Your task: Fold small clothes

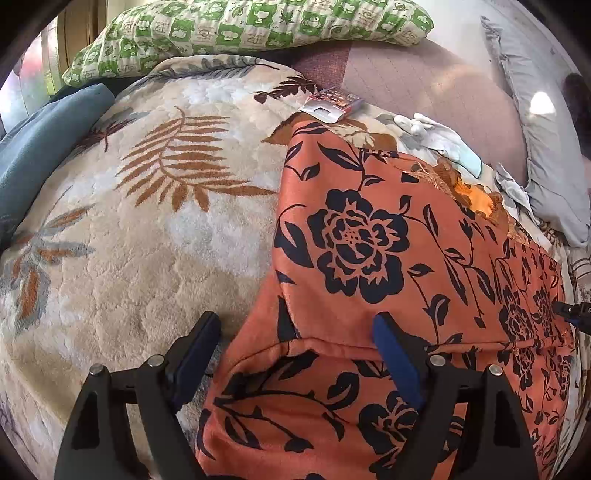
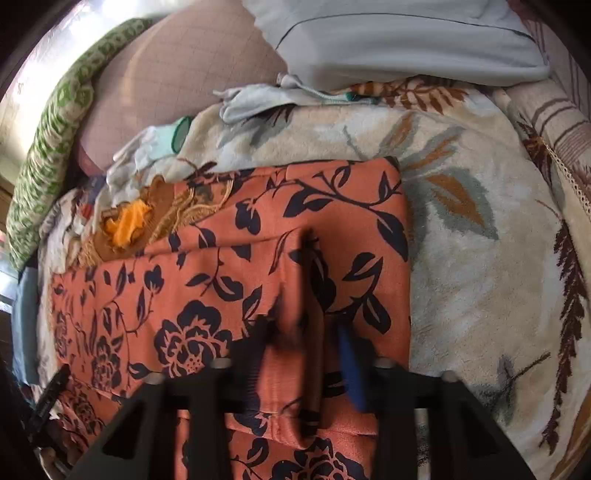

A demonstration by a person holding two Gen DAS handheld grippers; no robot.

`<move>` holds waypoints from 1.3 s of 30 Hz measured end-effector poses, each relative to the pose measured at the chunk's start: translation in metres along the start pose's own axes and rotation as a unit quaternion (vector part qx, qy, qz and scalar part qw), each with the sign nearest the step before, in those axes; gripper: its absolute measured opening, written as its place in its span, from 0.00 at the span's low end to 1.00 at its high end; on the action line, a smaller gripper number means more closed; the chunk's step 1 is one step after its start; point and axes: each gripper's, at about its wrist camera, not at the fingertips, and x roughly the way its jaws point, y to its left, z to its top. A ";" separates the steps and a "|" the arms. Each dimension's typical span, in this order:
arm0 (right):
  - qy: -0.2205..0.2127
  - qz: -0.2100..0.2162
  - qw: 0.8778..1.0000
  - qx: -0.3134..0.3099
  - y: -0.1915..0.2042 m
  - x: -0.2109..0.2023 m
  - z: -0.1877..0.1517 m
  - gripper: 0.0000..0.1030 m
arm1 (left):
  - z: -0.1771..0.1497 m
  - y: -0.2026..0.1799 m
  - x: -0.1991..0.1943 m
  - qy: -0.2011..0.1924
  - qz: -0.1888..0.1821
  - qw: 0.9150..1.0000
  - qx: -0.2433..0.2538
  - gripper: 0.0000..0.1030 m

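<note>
An orange garment with a dark floral print (image 1: pixel 369 251) lies on a cream leaf-patterned blanket (image 1: pixel 147 221). My left gripper (image 1: pixel 299 325) is open, its blue-padded fingers (image 1: pixel 391 347) spread over the garment's near-left hem fold. In the right wrist view the same garment (image 2: pixel 229 266) lies flat, with a raised pleat of cloth between the jaws of my right gripper (image 2: pixel 303 332). The jaws stand close on that pleat; the image is blurred there. The right gripper's tip shows in the left wrist view (image 1: pixel 572 314).
A green checked pillow (image 1: pixel 258 26), a pink cushion (image 1: pixel 424 85) and a grey pillow (image 2: pixel 399 40) lie at the back. White gloves (image 1: pixel 436 133) and an orange embroidered cloth (image 2: pixel 129 221) lie beside the garment. A small packet (image 1: pixel 332 103) rests on the blanket.
</note>
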 end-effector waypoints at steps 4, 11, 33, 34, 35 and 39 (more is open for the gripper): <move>-0.036 -0.031 0.998 -0.051 0.024 -0.021 0.006 0.12 | 0.000 0.004 -0.002 -0.003 -0.011 1.000 -0.003 0.83; -0.076 -0.097 0.991 -0.049 0.023 -0.016 0.015 0.13 | 0.000 -0.001 0.003 -0.015 0.006 1.000 0.015 0.83; -0.038 0.058 0.998 0.014 0.067 -0.008 -0.021 0.67 | 0.006 0.041 -0.027 -0.071 0.088 0.991 -0.074 0.84; -0.043 0.063 0.997 -0.010 0.085 -0.014 -0.019 0.67 | 0.007 0.050 -0.035 -0.085 0.090 0.987 -0.100 0.84; -0.046 0.074 0.996 -0.037 0.108 -0.019 -0.017 0.67 | 0.007 0.060 -0.042 -0.095 0.088 0.984 -0.125 0.84; -0.008 0.188 0.977 -0.098 0.206 -0.008 -0.017 0.67 | 0.002 0.105 -0.068 -0.137 0.101 0.961 -0.217 0.84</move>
